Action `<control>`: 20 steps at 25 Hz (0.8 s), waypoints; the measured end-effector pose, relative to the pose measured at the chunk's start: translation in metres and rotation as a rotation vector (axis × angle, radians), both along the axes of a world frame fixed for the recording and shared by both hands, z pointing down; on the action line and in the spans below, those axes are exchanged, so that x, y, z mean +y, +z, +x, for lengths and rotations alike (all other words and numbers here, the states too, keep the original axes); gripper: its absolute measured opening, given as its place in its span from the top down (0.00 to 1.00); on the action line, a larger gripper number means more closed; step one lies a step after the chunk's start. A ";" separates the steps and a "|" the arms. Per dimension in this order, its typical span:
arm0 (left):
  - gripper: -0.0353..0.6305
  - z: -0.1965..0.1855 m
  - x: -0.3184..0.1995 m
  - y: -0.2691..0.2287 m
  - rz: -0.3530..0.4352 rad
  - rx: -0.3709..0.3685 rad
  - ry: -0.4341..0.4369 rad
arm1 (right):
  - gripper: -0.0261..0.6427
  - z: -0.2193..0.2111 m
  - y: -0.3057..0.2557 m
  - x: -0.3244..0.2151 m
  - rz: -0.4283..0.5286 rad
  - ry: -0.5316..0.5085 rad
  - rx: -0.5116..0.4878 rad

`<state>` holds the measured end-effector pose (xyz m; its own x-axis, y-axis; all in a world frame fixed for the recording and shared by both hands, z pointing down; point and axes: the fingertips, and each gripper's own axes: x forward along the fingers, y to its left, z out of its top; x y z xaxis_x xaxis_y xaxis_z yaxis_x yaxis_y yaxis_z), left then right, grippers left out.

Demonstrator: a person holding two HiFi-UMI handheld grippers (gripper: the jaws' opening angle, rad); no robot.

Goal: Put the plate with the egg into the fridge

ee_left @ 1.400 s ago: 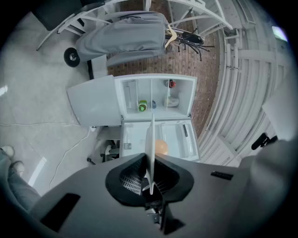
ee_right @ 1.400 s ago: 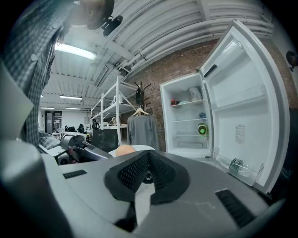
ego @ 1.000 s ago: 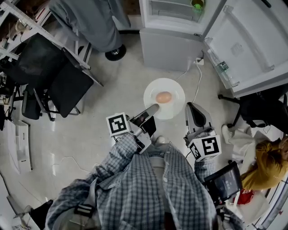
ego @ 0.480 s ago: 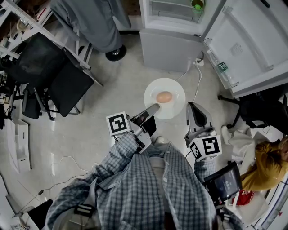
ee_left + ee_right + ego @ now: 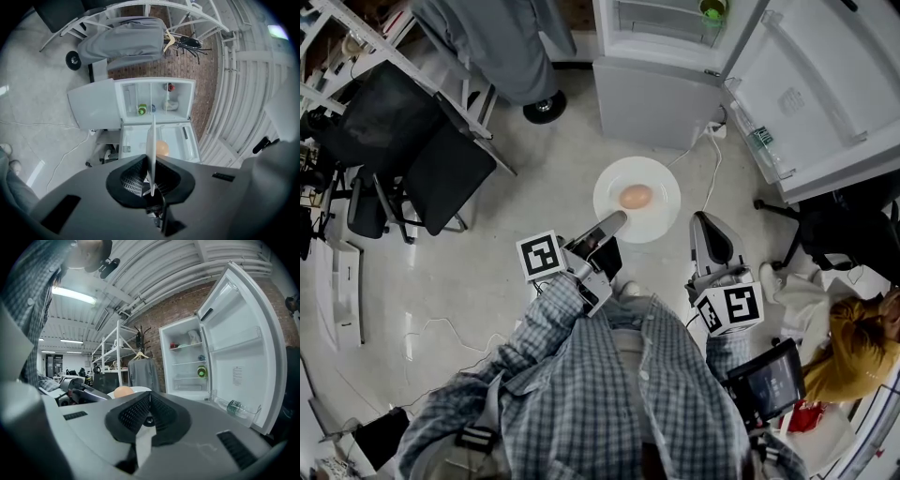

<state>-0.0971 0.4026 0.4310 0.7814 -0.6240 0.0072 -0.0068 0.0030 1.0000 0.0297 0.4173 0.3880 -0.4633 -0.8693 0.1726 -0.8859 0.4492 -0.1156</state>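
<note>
The plate (image 5: 662, 190) has edged slightly nearer the open fridge (image 5: 661, 89) than a second ago. My left hand-held gripper (image 5: 613, 221) pinches the rim farthest from the fridge, holding the plate level so the egg (image 5: 636, 196) stays centred. The plate is plain white and shallow, the egg tan. It is still just short of the fridge. My right hand-held gripper (image 5: 704, 222) is pressed together on nothing.
</note>
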 end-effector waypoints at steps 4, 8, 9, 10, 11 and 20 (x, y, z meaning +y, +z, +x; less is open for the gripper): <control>0.91 0.001 0.007 0.000 -0.002 -0.008 -0.014 | 0.95 0.008 0.000 0.007 0.003 0.002 -0.010; 0.91 0.004 0.016 0.001 -0.008 -0.018 -0.029 | 0.95 0.017 0.001 0.014 0.003 0.001 -0.008; 0.91 0.005 0.018 0.001 -0.011 -0.015 -0.036 | 0.95 0.019 0.001 0.016 0.002 0.000 -0.007; 0.91 0.006 0.019 0.001 -0.012 -0.014 -0.042 | 0.95 0.021 0.001 0.018 0.002 0.000 -0.007; 0.91 0.007 0.020 0.000 -0.008 -0.015 -0.046 | 0.95 0.023 0.001 0.019 0.003 0.000 -0.008; 0.91 0.008 0.015 0.006 -0.014 -0.010 -0.081 | 0.95 0.039 0.008 0.021 0.003 0.034 -0.018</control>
